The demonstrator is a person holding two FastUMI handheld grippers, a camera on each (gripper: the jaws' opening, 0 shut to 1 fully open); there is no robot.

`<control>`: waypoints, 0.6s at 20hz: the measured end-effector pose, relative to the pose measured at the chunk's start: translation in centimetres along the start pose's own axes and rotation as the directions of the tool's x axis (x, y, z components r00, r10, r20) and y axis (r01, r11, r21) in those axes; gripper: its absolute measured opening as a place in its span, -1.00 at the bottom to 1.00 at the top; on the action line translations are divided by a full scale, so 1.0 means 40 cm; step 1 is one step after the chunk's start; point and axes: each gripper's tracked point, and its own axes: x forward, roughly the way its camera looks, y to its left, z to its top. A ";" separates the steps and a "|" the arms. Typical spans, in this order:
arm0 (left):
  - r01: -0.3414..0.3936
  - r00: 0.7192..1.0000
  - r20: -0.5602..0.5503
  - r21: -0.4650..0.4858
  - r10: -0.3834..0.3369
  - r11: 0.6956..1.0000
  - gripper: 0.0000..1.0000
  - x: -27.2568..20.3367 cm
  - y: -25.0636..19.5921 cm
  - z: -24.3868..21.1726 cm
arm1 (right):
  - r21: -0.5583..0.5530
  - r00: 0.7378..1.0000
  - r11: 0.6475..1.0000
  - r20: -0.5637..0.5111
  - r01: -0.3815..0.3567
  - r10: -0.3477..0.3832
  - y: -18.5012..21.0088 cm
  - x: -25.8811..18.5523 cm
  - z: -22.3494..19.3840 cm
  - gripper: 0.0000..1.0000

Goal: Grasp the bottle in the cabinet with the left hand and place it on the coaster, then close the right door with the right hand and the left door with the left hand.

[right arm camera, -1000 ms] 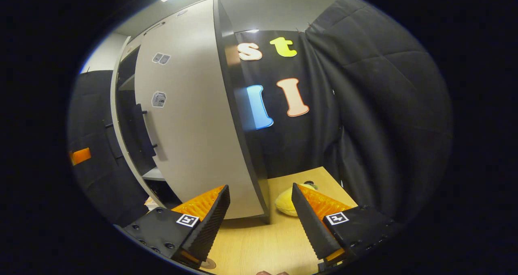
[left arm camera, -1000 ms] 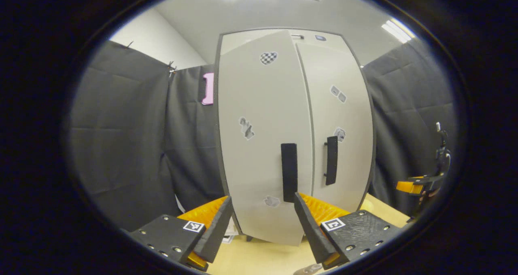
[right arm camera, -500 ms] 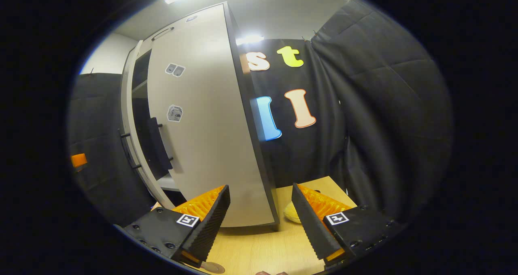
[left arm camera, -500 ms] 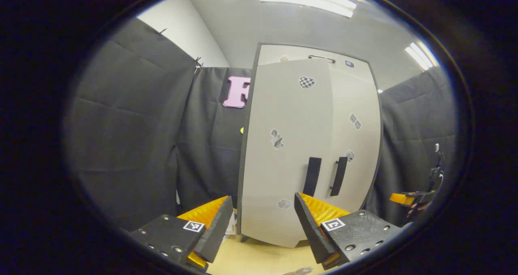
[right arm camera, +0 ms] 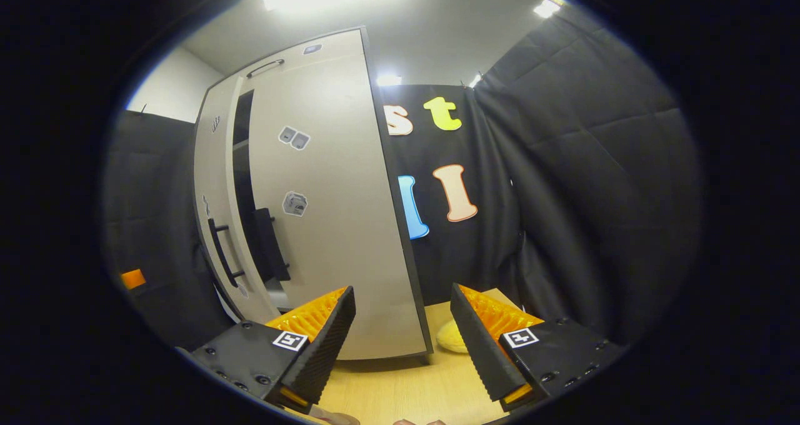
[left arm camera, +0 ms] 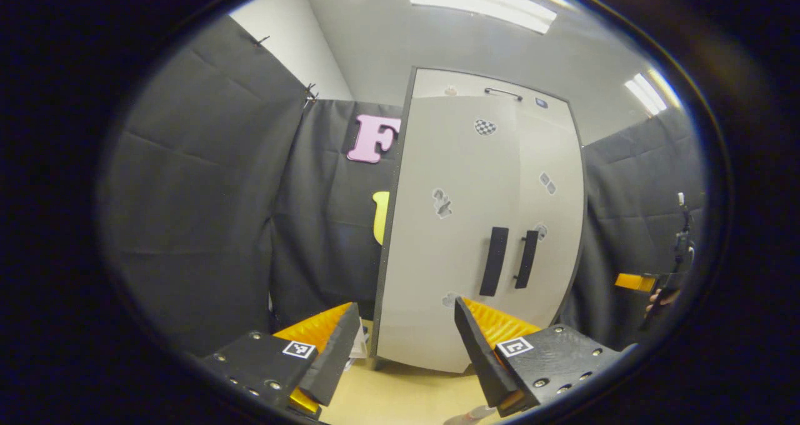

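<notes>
The grey cabinet stands on the wooden table ahead of me. In the left gripper view its left door (left arm camera: 437,237) and right door (left arm camera: 550,225) look almost flush, their black handles (left arm camera: 495,261) side by side. From the right gripper view the right door (right arm camera: 331,225) is shut and the left door (right arm camera: 215,206) stands slightly ajar, a dark gap between them. My left gripper (left arm camera: 406,350) is open and empty, a short way in front of the left door. My right gripper (right arm camera: 403,344) is open and empty off the cabinet's right corner. A brownish thing (right arm camera: 334,418) at the bottom edge is too cut off to identify.
A yellow soft object (right arm camera: 449,337) lies on the table (right arm camera: 400,394) to the right of the cabinet. Black cloth walls close in on both sides. The right gripper (left arm camera: 637,281) and the hand holding it show at the far right of the left gripper view.
The left door has swung from partly open to nearly shut. My left gripper has drawn back from it. The right gripper has pulled back a little and tilted upward.
</notes>
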 end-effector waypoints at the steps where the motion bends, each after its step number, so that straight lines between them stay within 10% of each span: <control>1: 0.007 1.000 0.003 -0.004 -0.007 1.000 0.79 -0.008 0.001 -0.010 | -0.011 1.000 1.000 0.004 0.006 -0.006 0.001 -0.014 -0.007 0.95; 12: 0.079 0.997 -0.021 0.015 -0.078 0.997 0.78 -0.001 -0.034 -0.037 | -0.046 0.999 0.998 -0.005 0.051 -0.051 -0.002 -0.136 -0.048 0.95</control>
